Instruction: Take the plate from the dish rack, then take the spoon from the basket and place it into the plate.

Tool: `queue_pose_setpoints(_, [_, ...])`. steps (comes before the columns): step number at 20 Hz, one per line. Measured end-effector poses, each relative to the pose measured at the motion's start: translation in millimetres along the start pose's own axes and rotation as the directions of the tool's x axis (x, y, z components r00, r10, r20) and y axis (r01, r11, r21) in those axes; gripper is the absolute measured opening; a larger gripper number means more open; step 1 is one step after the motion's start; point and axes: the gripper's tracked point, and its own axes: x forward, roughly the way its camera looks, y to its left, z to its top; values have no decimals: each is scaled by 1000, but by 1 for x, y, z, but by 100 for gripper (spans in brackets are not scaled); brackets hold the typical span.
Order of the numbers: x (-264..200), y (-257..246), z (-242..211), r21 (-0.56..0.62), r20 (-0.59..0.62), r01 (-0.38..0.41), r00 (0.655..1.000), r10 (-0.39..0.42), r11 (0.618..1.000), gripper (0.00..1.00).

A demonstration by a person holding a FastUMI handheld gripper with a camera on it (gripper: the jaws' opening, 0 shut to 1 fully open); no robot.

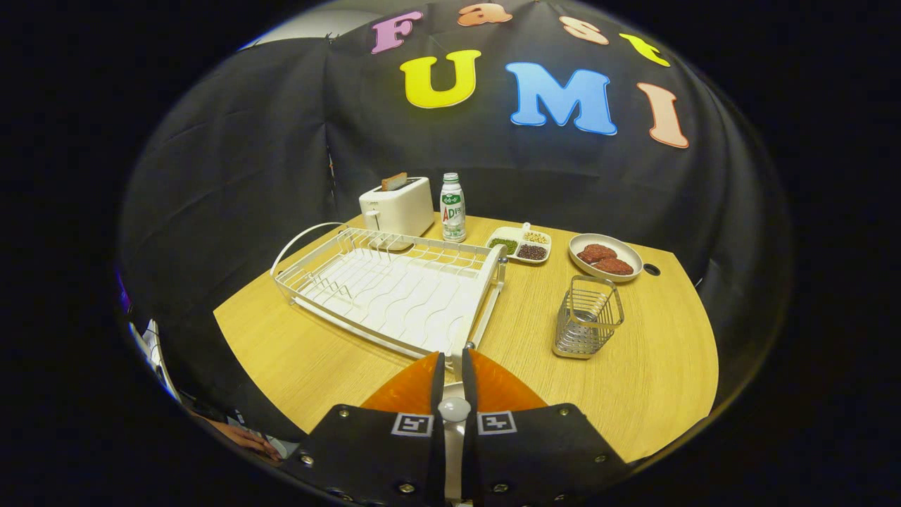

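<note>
My gripper (452, 355) hovers over the near edge of the wooden table (654, 394), its orange fingers (412, 387) almost together. A thin white piece with a rounded end, seemingly the spoon (454, 408), is pinched between them and runs back toward me. Just beyond the fingertips lies the white wire dish rack (394, 285), its slots empty. The metal wire basket (588, 317) stands ahead and to the right of the fingers, and it looks empty too.
Beyond the rack stand a white toaster (398, 205) with a slice in it and a small bottle (452, 208). A divided dish of beans (519, 245) and a bowl with meat patties (605, 257) sit behind the basket. A person's hand (243, 436) shows low left.
</note>
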Motion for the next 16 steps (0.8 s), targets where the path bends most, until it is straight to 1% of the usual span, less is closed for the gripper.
queue_pose_setpoints(2, [4, 7, -3, 11, -12, -34, 999, 34, 999, 12])
queue_pose_setpoints(3, [6, 3, -5, 12, -22, -21, 1000, 21, 1000, 14])
queue_pose_setpoints(4, [1, -2, -4, 8, -38, -12, 999, 12, 1000, 19])
queue_pose_setpoints(5, [6, -2, -8, 8, -43, -17, 999, 17, 1000, 28])
queue_pose_setpoints(6, [5, -4, -5, 12, -35, -17, 999, 18, 1000, 59])
queue_pose_setpoints(7, [2, -9, -2, 15, -26, -13, 1000, 14, 1000, 71])
queue_pose_setpoints(8, [-2, -15, 1, 16, -17, 1, 1000, -1, 1000, 78])
queue_pose_setpoints(12, [-20, -47, 20, 53, 55, 82, 995, -85, 995, 78])
queue_pose_setpoints(16, [-48, -89, 41, 116, 139, 182, 970, -197, 976, 78])
